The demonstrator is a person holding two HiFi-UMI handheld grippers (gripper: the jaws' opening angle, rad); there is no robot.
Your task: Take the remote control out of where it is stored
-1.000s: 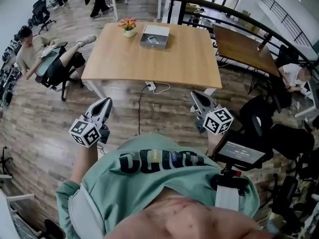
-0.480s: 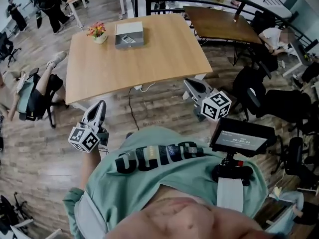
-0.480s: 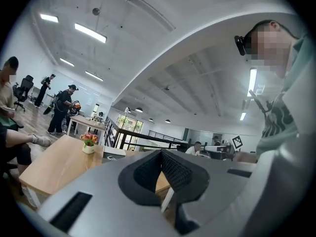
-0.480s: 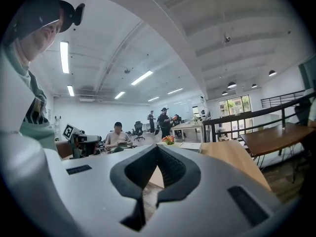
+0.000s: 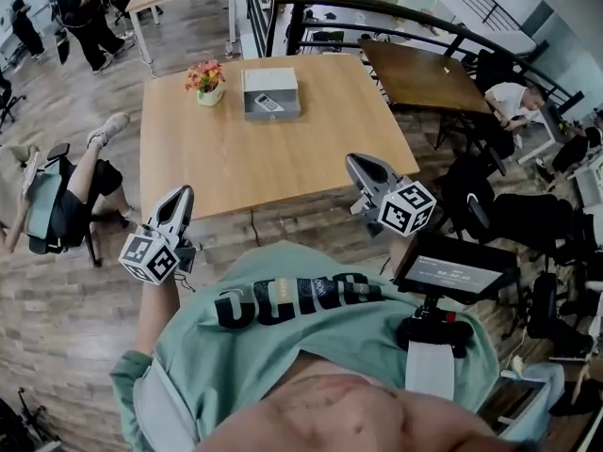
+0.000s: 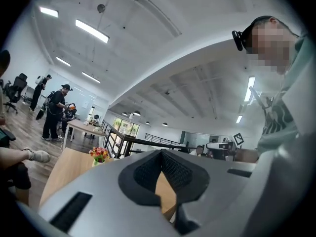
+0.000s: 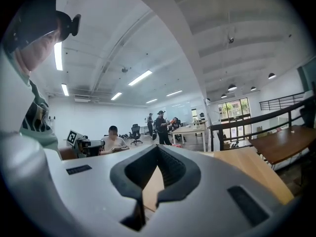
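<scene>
A grey open box [image 5: 271,93] stands at the far side of the light wooden table [image 5: 236,163], and a pale remote control [image 5: 268,104] lies inside it. A small pot of flowers [image 5: 209,79] stands just left of the box and also shows in the left gripper view [image 6: 99,154]. My left gripper [image 5: 180,196] is shut and empty, held level at the table's near left edge. My right gripper [image 5: 357,164] is also shut and empty, at the near right corner. Both are far short of the box. In each gripper view the jaws meet at their tips, left [image 6: 161,153] and right [image 7: 158,148].
A person sits on a chair [image 5: 57,196] left of the table. People stand at the far left [image 5: 80,8]. A dark table [image 5: 424,73], a black railing [image 5: 377,12], office chairs and a seated person [image 5: 513,102] lie to the right. A small monitor [image 5: 452,271] hangs at my chest.
The table has come closer and now lies right in front of both grippers. Both grippers moved forward to its near edge and stayed shut.
</scene>
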